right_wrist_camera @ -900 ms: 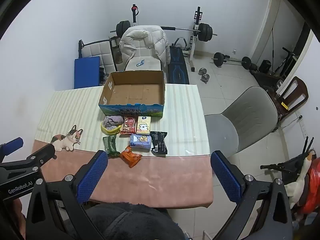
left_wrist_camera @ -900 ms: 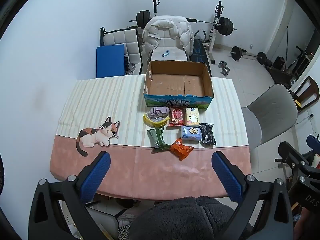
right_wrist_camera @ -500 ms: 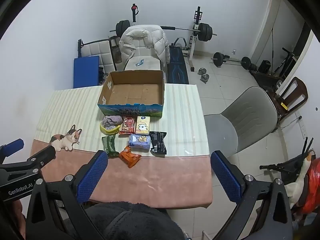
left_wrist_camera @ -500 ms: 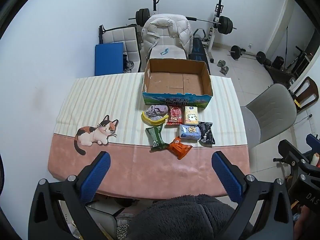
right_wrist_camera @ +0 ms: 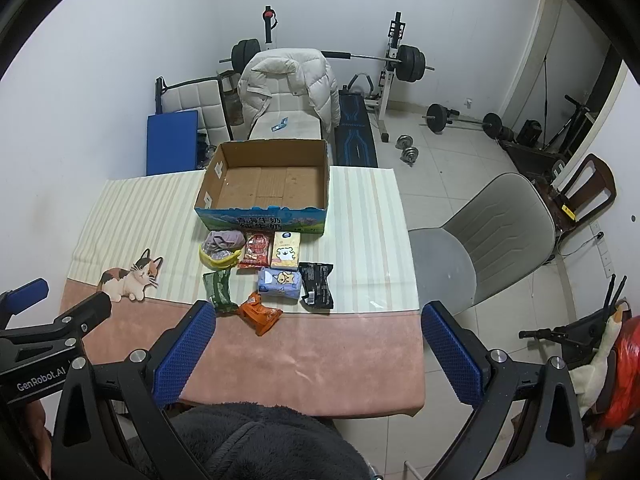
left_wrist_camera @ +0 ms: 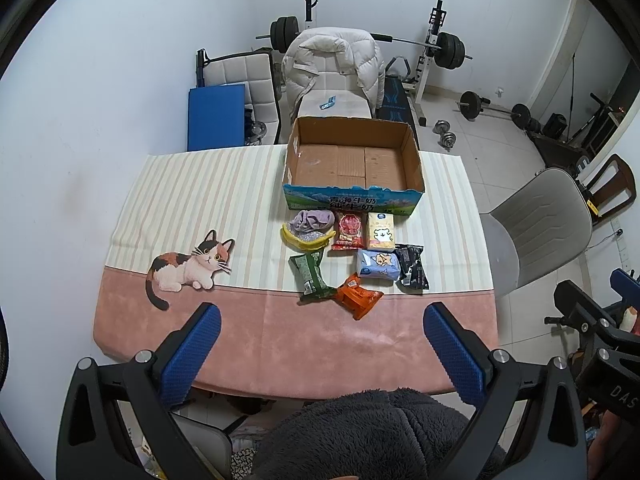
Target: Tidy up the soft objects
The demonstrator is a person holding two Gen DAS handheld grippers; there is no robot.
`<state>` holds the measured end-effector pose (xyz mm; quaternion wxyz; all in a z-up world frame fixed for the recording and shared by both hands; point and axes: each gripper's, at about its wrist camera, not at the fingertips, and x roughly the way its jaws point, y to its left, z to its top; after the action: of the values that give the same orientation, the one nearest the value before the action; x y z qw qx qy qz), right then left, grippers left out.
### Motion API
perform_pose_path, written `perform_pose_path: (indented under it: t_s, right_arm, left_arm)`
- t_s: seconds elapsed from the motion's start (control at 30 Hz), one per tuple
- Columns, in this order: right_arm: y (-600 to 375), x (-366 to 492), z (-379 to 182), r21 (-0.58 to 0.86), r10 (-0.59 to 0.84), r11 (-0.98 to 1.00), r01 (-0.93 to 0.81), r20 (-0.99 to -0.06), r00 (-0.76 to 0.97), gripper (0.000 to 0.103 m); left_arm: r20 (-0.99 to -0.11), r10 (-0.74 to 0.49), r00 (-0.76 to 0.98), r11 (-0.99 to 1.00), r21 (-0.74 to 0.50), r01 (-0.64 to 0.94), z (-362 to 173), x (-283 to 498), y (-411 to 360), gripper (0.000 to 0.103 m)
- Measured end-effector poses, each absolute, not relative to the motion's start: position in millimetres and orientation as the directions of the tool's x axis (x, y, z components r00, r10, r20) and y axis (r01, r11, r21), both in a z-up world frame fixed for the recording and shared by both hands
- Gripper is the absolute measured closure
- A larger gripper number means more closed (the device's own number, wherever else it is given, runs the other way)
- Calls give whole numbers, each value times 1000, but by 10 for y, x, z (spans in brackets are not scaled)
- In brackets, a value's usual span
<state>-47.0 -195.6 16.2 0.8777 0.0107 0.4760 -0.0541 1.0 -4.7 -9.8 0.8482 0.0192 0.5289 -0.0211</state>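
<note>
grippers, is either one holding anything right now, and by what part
Nothing is held. The left gripper and right gripper are both open, above the table's near edge, short of the packets.

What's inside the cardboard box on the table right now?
The cardboard box holds nothing: its brown bottom flaps show bare in both views. Only a thin strip just behind its near wall is hidden.
</note>
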Motion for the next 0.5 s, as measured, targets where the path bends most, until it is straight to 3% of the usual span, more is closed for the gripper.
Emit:
perform_pose_path:
  t_s: [0.5]
  right_arm:
    - [-1999,-477,140,-35,-90,993,111,-831,549,0]
  left_arm:
    - [-893,-19,449,999,3,48,-92,31,-65,0]
